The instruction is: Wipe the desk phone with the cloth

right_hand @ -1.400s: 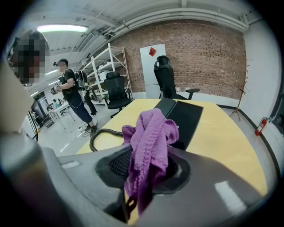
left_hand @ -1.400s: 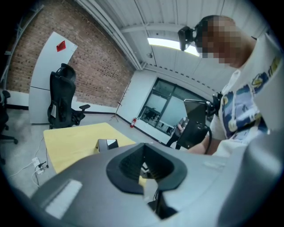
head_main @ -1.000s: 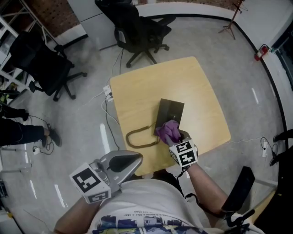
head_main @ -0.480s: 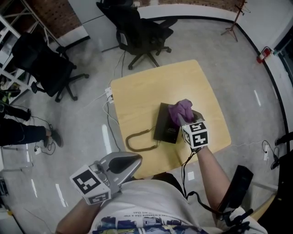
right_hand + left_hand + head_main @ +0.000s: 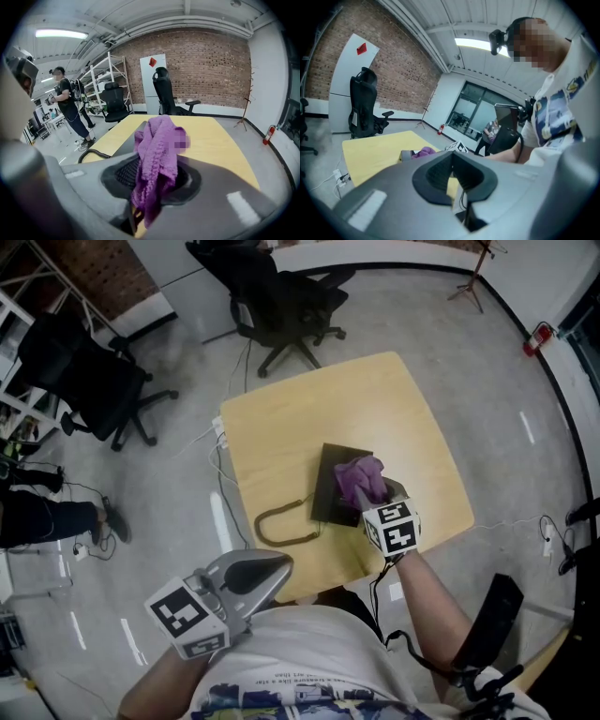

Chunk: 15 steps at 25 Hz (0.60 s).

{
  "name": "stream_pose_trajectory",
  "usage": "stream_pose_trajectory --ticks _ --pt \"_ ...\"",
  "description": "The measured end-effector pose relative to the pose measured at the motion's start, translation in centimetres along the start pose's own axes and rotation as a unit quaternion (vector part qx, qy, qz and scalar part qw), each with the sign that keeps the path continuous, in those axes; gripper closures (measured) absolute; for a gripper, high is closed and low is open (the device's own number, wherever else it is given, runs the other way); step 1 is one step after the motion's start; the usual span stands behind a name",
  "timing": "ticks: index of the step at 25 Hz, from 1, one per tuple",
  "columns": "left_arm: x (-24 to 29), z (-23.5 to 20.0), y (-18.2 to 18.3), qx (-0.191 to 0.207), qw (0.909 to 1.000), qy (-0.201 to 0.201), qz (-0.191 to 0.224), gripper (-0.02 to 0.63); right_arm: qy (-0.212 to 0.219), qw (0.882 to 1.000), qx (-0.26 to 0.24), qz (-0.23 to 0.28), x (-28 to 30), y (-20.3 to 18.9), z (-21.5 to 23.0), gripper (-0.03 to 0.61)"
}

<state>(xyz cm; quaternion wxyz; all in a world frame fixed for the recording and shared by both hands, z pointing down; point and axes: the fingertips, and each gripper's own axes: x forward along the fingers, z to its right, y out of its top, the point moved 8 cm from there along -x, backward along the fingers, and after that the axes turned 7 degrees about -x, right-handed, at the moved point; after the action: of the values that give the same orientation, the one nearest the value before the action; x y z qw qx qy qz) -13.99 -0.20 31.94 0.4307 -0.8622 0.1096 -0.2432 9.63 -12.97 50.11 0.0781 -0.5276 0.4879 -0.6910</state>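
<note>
the yellow table fills the middle of the head view, and the desk phone lies flat on it, right of centre and toward the near edge. it reads as a dark slab, and i can't make out keys or a handset from up here.

the left gripper is parked low by the person's body, off the near edge of the table. its jaws are together with nothing between them, well apart from the phone. the right gripper is out over the phone's right part, clamped on the purple cloth. in the right gripper view the cloth bunches up out of the jaws in a wad, with the dark phone just behind it. how hard it's pressing i can't tell.

my read is this is mid-wipe — a pass across the phone's top. to do it well i'd get the wad low enough that the cloth, not the jaw tips, meets the surface. pressure should be light, since nothing is bracing the phone and it could skate on that smooth table. because the cloth is bunched, only a small patch touches, so overlapping strokes along the phone's length make sense.

also steer clear of the coiled cord looping off to the left so it doesn't snag.
</note>
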Motion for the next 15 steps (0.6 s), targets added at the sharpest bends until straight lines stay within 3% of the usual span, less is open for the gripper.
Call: stream_pose_trajectory --ticks 15 --pt "1.8 0.1 -0.6 0.006 0.9994 -0.024 -0.025 0.606 0.047 0.998 0.020 -0.043 -0.7 -5.7 -5.1 0.468"
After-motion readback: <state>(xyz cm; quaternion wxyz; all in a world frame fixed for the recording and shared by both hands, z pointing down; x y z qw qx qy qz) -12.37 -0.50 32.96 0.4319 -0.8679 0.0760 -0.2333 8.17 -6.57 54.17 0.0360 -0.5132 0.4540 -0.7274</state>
